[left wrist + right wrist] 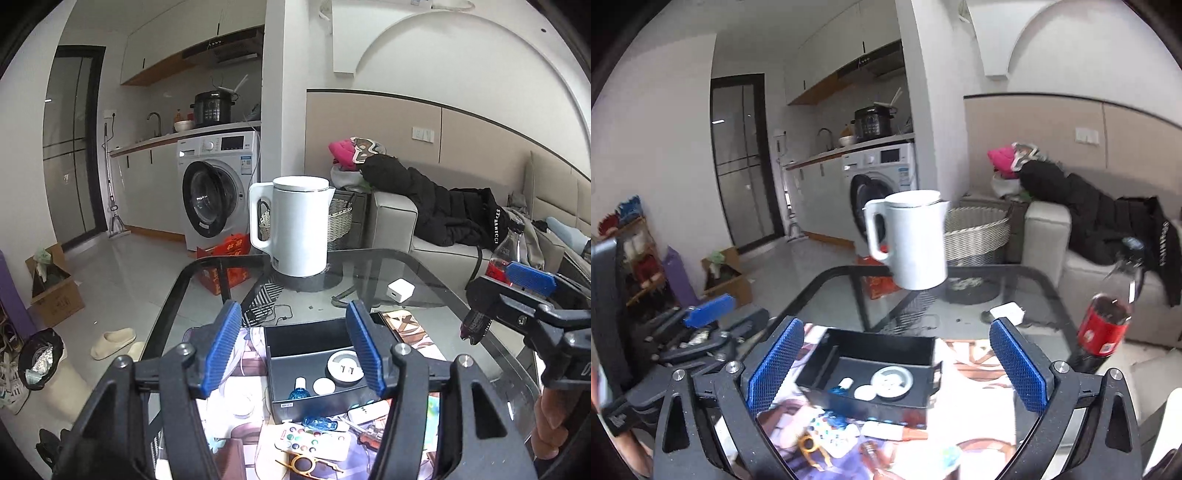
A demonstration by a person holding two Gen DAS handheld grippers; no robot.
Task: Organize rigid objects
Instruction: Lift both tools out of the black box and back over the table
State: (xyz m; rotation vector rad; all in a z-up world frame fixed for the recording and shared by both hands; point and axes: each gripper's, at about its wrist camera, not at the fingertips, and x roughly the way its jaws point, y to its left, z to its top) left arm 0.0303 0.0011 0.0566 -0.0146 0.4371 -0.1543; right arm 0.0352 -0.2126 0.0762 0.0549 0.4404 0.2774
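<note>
My left gripper (pixel 295 347) and right gripper (pixel 897 363), jaws open and empty, hover above the black tray (pixel 291 334); bare glass tabletop (pixel 369 269) lies beyond its far edge.

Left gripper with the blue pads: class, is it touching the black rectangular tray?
Apart. In the left wrist view the left gripper hangs open above the black rectangular tray, nothing between its blue pads.

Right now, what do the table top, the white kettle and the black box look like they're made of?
Table top: tinted glass, glossy; the floor and table legs show through it.
Kettle: probably smooth white plastic with a soft sheen; a thin shiny ring under the lid may be metal.
Box: matte black, thin straight walls, likely plastic, though stiff card is possible.
</note>
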